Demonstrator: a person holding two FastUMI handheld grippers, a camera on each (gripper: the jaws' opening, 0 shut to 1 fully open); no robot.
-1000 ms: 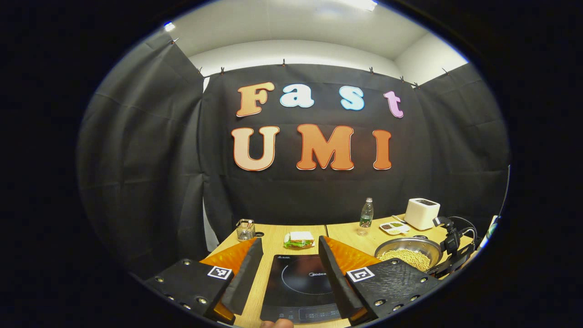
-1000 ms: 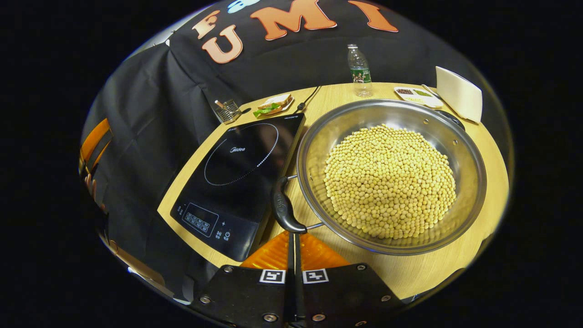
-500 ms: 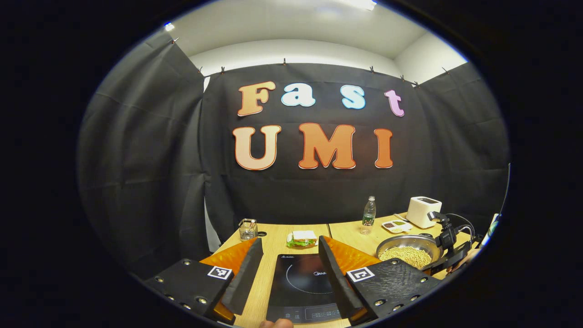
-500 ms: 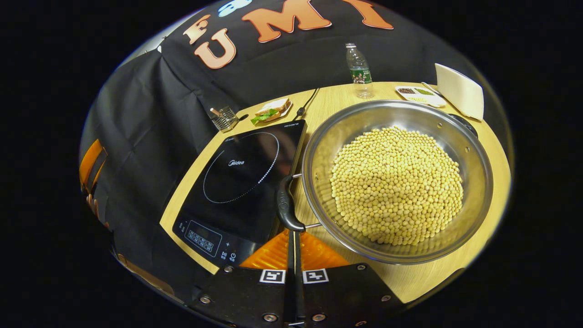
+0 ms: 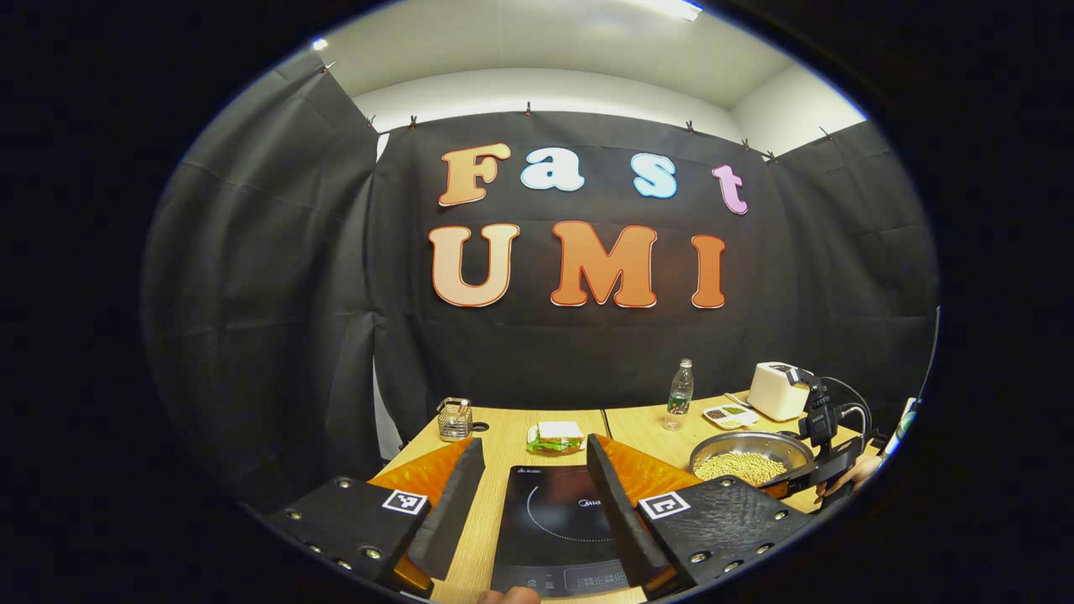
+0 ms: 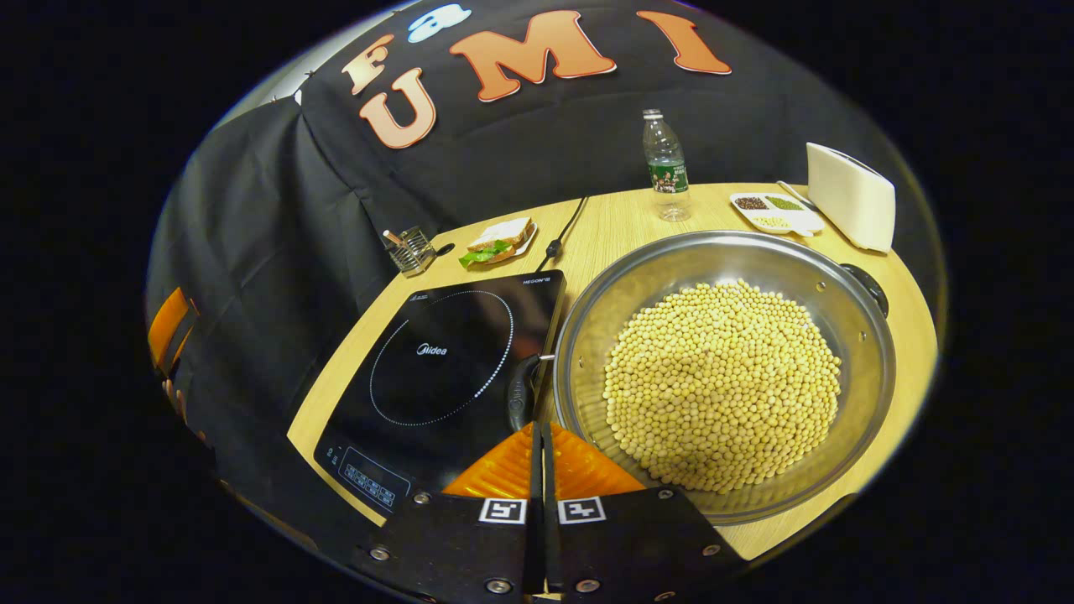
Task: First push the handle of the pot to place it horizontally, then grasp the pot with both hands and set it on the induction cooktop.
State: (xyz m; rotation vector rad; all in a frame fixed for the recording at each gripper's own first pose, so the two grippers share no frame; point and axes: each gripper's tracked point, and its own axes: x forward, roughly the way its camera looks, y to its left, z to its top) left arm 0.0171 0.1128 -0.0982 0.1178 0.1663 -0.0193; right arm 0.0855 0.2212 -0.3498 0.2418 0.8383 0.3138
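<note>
Wooden table (image 6: 621, 226) is shared by cooktop (image 6: 436, 369) and bean-filled pot (image 6: 722, 369) beside it; right gripper (image 6: 541, 436), closed and empty, is pressed at its handle (image 6: 520, 394), left gripper (image 5: 533, 495) held open, so beans could easily be spilled.

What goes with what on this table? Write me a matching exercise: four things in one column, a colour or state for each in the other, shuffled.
Things:
1. pot
2. water bottle
3. sandwich
4. toaster

Descriptions:
A. holds a heap of yellow beans
B. clear, upright, capped
C. white and boxy
D. layered with green leaves

Pairs: 1-A, 2-B, 3-D, 4-C
</note>
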